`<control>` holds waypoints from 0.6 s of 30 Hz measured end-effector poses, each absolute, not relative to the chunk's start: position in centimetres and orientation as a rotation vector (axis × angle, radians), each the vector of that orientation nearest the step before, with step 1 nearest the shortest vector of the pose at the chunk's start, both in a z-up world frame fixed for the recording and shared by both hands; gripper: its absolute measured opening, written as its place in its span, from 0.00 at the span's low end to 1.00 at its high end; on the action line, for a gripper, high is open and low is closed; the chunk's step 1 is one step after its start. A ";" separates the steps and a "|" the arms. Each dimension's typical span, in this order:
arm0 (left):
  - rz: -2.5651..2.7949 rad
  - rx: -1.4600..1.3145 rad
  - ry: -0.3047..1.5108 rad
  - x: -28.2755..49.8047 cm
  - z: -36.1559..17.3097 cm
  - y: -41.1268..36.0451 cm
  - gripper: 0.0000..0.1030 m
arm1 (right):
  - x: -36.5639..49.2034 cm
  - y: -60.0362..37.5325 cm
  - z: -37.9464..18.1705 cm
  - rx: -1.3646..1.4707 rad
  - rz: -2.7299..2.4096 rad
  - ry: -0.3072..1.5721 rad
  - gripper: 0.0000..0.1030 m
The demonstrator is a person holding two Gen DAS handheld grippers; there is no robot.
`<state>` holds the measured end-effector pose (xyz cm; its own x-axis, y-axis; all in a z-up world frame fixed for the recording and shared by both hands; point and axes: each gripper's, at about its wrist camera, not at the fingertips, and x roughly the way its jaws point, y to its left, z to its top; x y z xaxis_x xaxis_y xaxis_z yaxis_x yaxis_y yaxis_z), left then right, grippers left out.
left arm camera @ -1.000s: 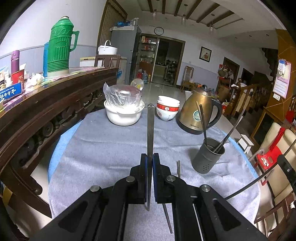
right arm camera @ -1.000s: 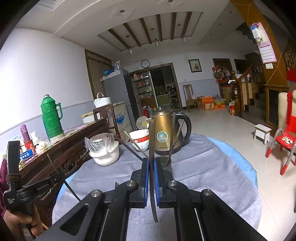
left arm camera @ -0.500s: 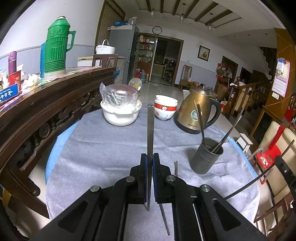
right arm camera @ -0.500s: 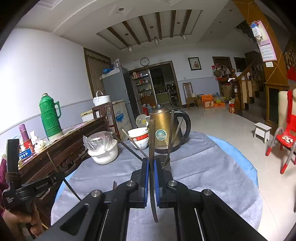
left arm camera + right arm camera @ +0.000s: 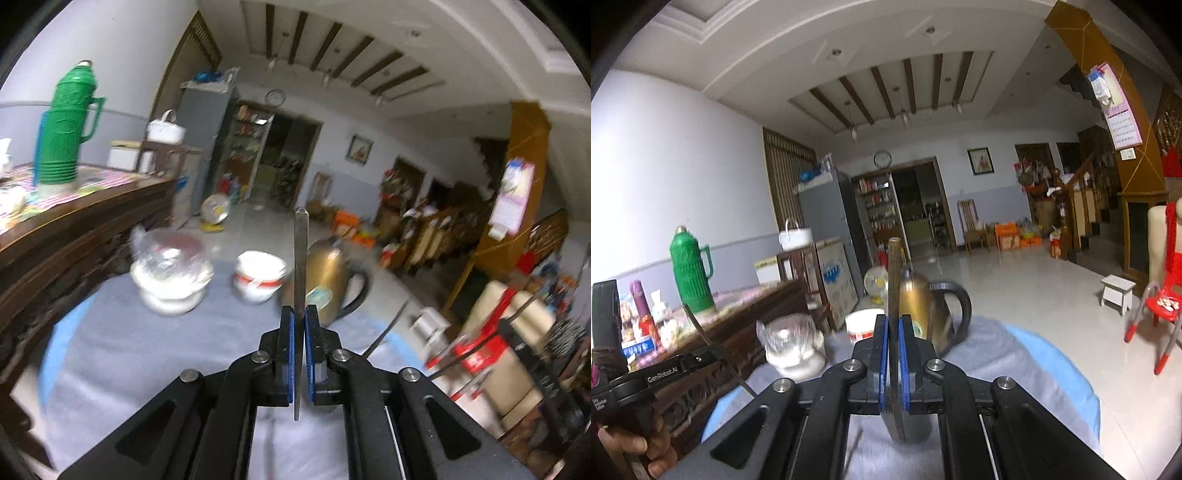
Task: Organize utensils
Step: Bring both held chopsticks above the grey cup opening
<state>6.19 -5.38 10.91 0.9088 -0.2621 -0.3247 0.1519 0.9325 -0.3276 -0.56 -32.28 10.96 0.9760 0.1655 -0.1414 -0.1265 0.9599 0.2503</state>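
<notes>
- Between the blue pads at the centre of the left wrist view, a flat metal utensil [image 5: 300, 266] stands upright, clamped tight by the left hand-held gripper [image 5: 299, 332]; blur hides what kind of utensil it is.
- At the centre of the right wrist view, the right hand-held gripper [image 5: 894, 339] is likewise closed on a darker, ribbed utensil handle [image 5: 894, 273], also upright.
- Judged from this, the task is midway: two utensils are held above the worktop [image 5: 122, 343], neither yet put anywhere, and both deliveries remain.
- No holder for them shows in either view, so how many utensils are already sorted cannot be told.
- Behind the utensils on the grey cloth stand a brass kettle [image 5: 328, 273], a red-banded bowl [image 5: 260, 277] and a plastic-covered white bowl [image 5: 171, 284].
- Only the left view shows, at lower right, thin dark rods [image 5: 388, 328] crossing the frame; what they are is unclear.
- Only the right view shows, at lower left, the person's hand [image 5: 639, 443] gripping the other gripper's handle, its utensil slanting up, and more of the room's floor.
- Both views show the green flask [image 5: 690, 269] on the wooden sideboard.
</notes>
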 end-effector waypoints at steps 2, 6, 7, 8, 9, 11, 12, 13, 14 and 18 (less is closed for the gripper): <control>-0.244 -0.320 0.349 7.2 11.8 -6.1 0.05 | 0.5 -32.3 11.7 0.243 0.145 0.144 0.06; -0.284 -0.324 0.320 9.6 12.6 -8.0 0.05 | 2.8 -32.2 12.0 0.244 0.139 0.139 0.06; -0.290 -0.315 0.321 10.2 12.6 -8.6 0.05 | 3.3 -32.1 12.0 0.241 0.139 0.143 0.06; -0.296 -0.310 0.328 10.8 12.4 -9.0 0.05 | 3.8 -32.0 11.9 0.238 0.140 0.148 0.06; -0.298 -0.306 0.339 11.4 12.1 -9.3 0.05 | 4.5 -31.9 11.7 0.234 0.141 0.158 0.06; -0.298 -0.300 0.365 12.6 11.4 -9.9 0.05 | 5.5 -31.7 11.1 0.227 0.143 0.177 0.06; -0.298 -0.297 0.380 13.2 10.9 -10.2 0.05 | 6.1 -31.6 10.8 0.225 0.144 0.190 0.06; -0.294 -0.293 0.393 13.6 10.4 -10.5 0.05 | 6.4 -31.6 10.5 0.225 0.144 0.198 0.06; -0.294 -0.292 0.403 13.9 10.1 -10.6 0.05 | 6.8 -31.6 10.3 0.226 0.145 0.207 0.06; -0.291 -0.291 0.437 15.1 9.1 -10.9 0.05 | 8.0 -31.7 9.3 0.225 0.146 0.238 0.06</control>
<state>15.07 -10.87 9.08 0.8665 -0.3352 -0.3700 0.2116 0.9178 -0.3359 7.97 -31.73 9.34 0.9615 0.1697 -0.2163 -0.1167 0.9643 0.2377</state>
